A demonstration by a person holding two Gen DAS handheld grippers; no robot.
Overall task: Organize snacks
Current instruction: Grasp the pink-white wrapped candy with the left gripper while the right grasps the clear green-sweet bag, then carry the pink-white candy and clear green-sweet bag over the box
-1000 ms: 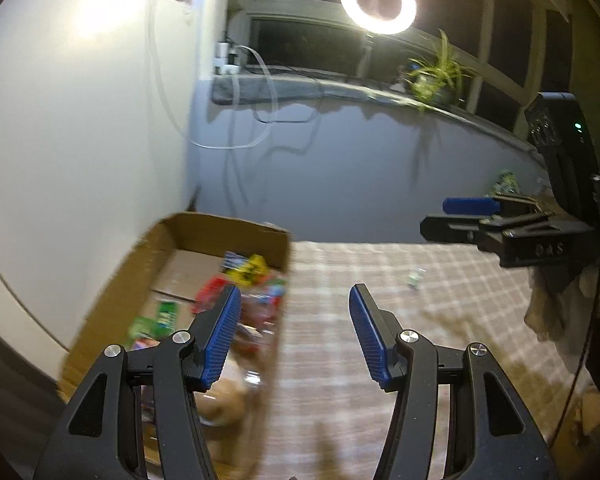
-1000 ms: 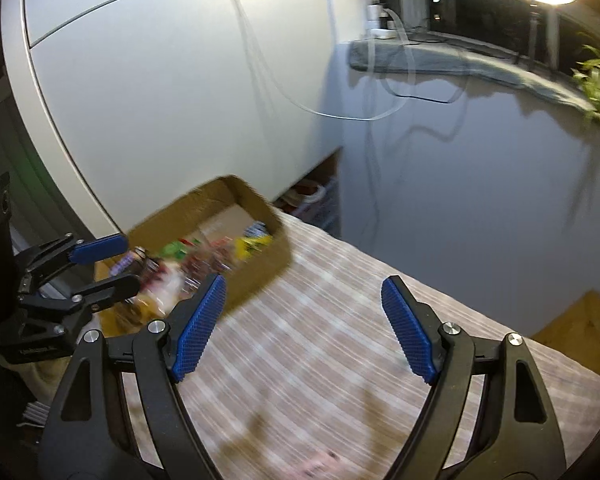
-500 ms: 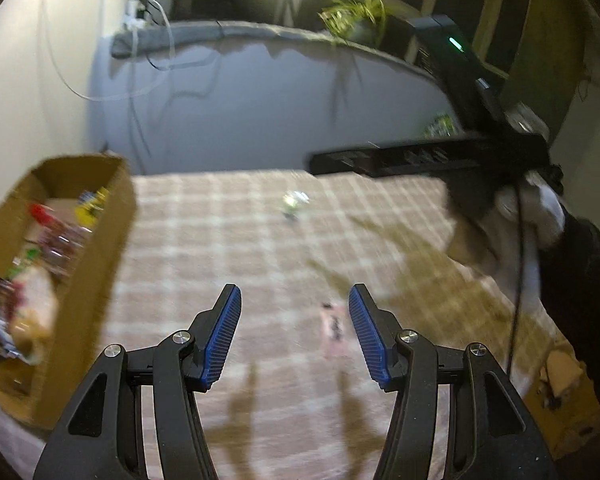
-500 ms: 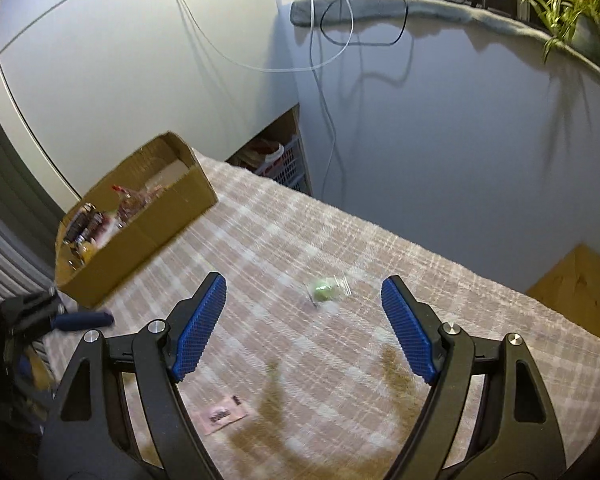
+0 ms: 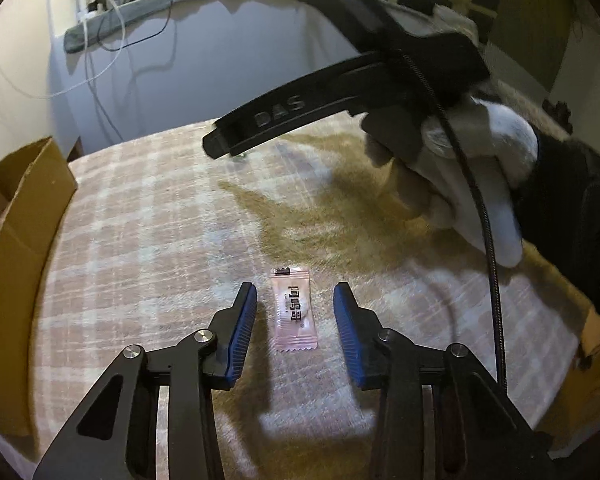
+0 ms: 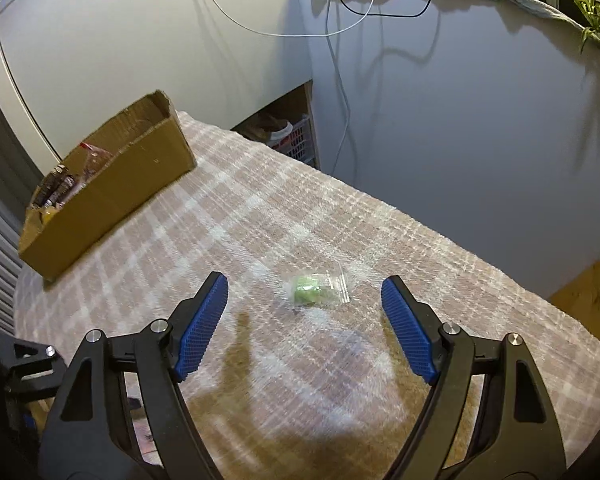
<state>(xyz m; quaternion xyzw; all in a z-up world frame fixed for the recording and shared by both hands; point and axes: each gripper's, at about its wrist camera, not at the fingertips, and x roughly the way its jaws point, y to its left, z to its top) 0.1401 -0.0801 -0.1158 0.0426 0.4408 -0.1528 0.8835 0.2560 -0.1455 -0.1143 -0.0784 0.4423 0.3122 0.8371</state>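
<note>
Both grippers spread wide, each lining up on a loose snack.
Left gripper (image 5: 295,312) is straddling the pink sachet (image 5: 294,307); right gripper (image 6: 304,308) is framing the green candy packet (image 6: 317,289): lower squarely, pinch across the width.

Our left gripper (image 5: 295,322) is built of matte black angular arms with cut-out windows and round silver screw heads at the joints, ending in ribbed blue pads (image 5: 242,330). Our right gripper (image 6: 304,324) has the same black frame, silver screws and textured blue pads (image 6: 408,330); from the left wrist view its long black arm carries raised letters reading DAS. There a black cable (image 5: 480,208) runs down past it, over a white glove (image 5: 488,176) and a dark sleeve (image 5: 572,208).
</note>
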